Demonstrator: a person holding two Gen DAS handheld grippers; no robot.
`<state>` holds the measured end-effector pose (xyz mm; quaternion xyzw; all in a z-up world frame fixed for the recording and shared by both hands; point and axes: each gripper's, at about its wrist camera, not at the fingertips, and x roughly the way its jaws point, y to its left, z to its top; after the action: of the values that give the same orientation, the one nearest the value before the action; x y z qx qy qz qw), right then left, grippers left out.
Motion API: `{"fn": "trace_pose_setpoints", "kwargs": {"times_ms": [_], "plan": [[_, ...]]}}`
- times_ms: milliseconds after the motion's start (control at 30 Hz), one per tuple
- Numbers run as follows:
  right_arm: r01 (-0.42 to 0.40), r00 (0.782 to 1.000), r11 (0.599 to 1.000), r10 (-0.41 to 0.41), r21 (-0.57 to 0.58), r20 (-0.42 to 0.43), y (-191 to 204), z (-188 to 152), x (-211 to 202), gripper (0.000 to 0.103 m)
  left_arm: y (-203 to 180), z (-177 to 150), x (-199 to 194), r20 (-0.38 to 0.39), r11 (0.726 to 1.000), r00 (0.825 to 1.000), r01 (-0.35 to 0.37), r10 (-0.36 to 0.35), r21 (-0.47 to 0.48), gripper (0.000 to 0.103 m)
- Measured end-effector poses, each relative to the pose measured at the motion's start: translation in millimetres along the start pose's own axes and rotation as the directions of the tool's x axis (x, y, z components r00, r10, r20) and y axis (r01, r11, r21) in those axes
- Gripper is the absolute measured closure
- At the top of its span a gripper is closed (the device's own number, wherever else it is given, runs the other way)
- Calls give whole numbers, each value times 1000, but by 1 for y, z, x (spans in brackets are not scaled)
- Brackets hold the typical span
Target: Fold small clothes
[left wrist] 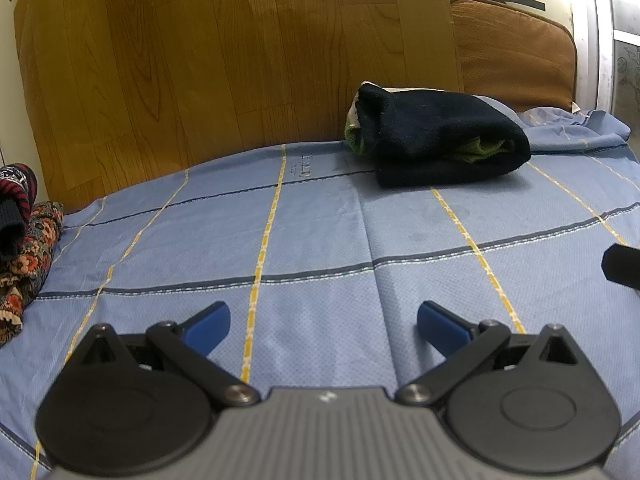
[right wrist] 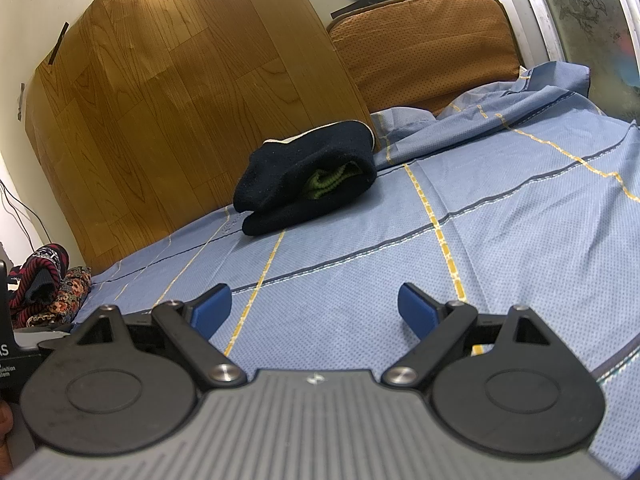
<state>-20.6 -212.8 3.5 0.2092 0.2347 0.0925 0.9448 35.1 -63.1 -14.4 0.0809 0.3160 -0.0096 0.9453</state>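
A folded dark navy garment [left wrist: 436, 144] with green lining lies on the blue checked sheet [left wrist: 320, 240] at the far side, near the wooden board. It also shows in the right wrist view [right wrist: 308, 180]. My left gripper [left wrist: 324, 324] is open and empty, low over the sheet, well short of the garment. My right gripper [right wrist: 314, 310] is open and empty, also low over the sheet. A pile of unfolded clothes, red striped and floral [left wrist: 20, 240], lies at the far left edge; it also shows in the right wrist view [right wrist: 48, 280].
A wooden-pattern board [left wrist: 240, 48] stands behind the sheet. A brown cushion [left wrist: 516, 52] leans at the back right. The sheet is bunched at the back right corner [right wrist: 500, 112]. The right gripper's tip [left wrist: 622, 264] shows at the left view's right edge.
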Motion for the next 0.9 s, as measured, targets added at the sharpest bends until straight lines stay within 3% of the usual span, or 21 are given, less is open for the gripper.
{"fn": "trace_pose_setpoints", "kwargs": {"times_ms": [900], "plan": [[-14,1000,1000,14,-4,-6,1,4,0,11,-3,1,0,-6,999,999,-34,34,14,0]]}}
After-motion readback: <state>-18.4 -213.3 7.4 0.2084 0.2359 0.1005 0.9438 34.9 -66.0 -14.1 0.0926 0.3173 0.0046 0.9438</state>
